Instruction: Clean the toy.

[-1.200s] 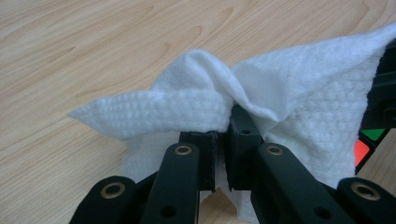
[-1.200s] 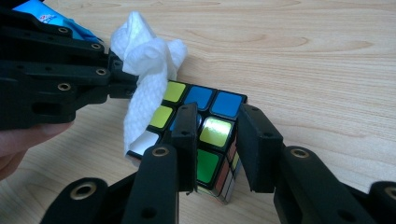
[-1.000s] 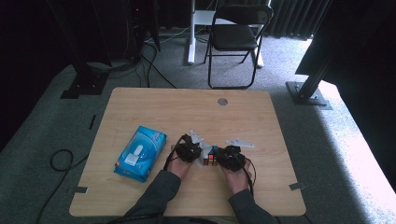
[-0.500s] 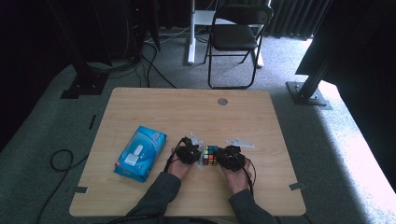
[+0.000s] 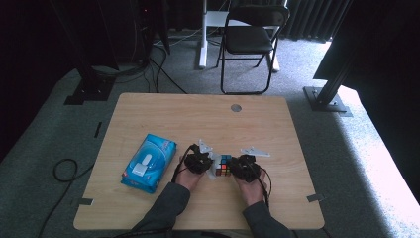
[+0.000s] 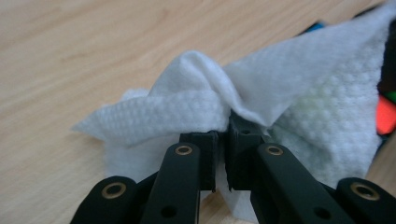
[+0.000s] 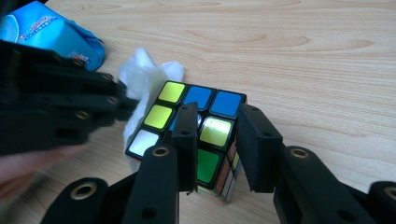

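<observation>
Little has moved since the earlier frames; both hands remain at the near-centre of the desk (image 5: 163, 114). Left tool (image 6: 223, 140) clenched on a white wipe (image 6: 261, 98) pressed against the cube (image 7: 196, 126). Right tool (image 7: 217, 140) grasps the cube's corner. Blue pack (image 5: 148, 161) lies left.

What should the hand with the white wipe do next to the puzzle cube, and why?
Probably rub the wipe along the side of the cube. The left gripper is pinched shut on the wipe, which already lies against the cube's side, and the right gripper has its jaws around a corner of the cube, seemingly steadying it on the table. That looks set up for a wiping stroke.
</observation>
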### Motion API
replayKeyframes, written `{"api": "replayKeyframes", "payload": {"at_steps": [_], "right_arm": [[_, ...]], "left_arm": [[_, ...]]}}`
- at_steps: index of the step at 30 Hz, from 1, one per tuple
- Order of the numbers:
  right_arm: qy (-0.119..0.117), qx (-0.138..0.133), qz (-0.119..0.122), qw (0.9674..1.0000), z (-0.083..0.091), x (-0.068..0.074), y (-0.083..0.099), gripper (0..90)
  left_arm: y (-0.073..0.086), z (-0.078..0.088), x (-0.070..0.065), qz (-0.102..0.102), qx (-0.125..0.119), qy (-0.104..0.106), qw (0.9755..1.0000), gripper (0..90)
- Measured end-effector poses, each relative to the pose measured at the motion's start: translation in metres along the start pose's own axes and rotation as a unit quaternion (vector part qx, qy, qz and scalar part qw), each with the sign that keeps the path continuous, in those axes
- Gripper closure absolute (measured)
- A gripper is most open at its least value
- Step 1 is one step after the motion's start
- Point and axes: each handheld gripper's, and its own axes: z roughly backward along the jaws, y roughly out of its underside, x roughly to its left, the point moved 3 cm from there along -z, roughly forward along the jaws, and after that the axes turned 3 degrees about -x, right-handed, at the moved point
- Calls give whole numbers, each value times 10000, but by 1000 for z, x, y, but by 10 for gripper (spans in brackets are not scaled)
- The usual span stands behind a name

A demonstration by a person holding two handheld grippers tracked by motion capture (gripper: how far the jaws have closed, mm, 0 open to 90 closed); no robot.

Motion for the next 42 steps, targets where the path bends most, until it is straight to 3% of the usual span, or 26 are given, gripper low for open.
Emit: {"api": "replayKeyframes", "payload": {"at_steps": [8,13,22,26,32,37,42], "right_arm": [[-5,-1,2,10000,0,0,0,697],[-5,0,5,10000,0,0,0,697],[-3,-5,6,10000,0,0,0,697],[-1,-9,0,10000,0,0,0,697],[-1,-13,-6,10000,0,0,0,697],[-3,-20,-4,10000,0,0,0,697],[2,-20,-6,10000,0,0,0,697]], "left_arm": [[-7,21,-5,51,-254,243,9994,838],[-8,24,-14,-55,-254,348,9991,838],[-4,22,-15,-155,-163,264,9994,838],[-1,19,-13,-89,-139,227,9996,839],[9,6,-13,-147,171,114,9997,841],[20,-7,-13,-77,310,79,9995,845],[19,-7,-13,-148,322,66,9994,846]]}}
